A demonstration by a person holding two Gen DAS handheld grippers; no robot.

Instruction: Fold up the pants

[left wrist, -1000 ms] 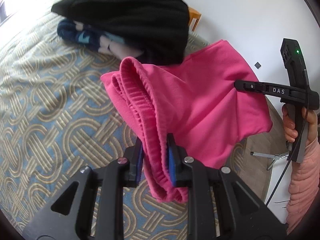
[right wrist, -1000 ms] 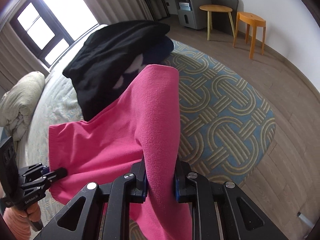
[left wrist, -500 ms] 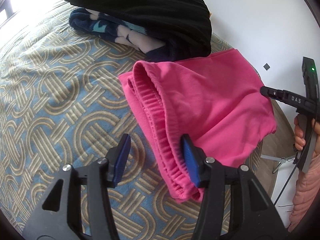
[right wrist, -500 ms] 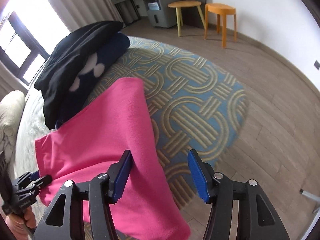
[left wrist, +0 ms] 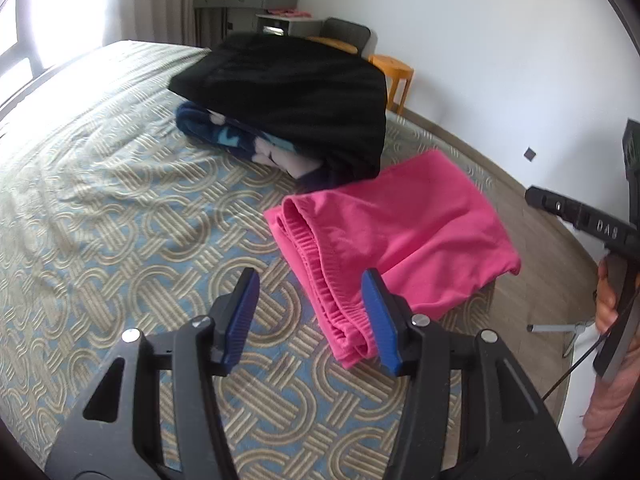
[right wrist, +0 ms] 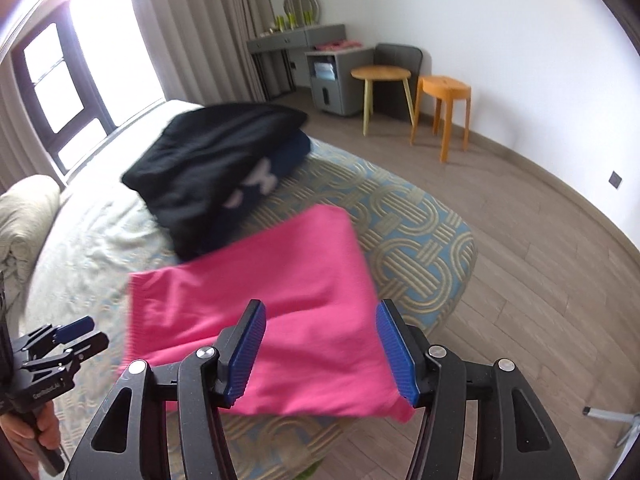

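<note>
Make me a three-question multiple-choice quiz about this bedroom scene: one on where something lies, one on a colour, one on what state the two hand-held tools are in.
1. Where do the folded pants lie?
A. On the floor
B. On the patterned bedspread, near its edge
C. On the orange stool

2. What colour are those pants?
A. Pink
B. Green
C. White

3. How are the left tool and right tool?
A. Both clamped on the pants
B. One clamped, one open
C. Both open, gripping nothing

Answers:
1 B: the pants rest on the bedspread beside the black clothes pile.
2 A: the fabric is bright pink.
3 C: each tool's blue pads stand apart with no cloth pinched.
</note>
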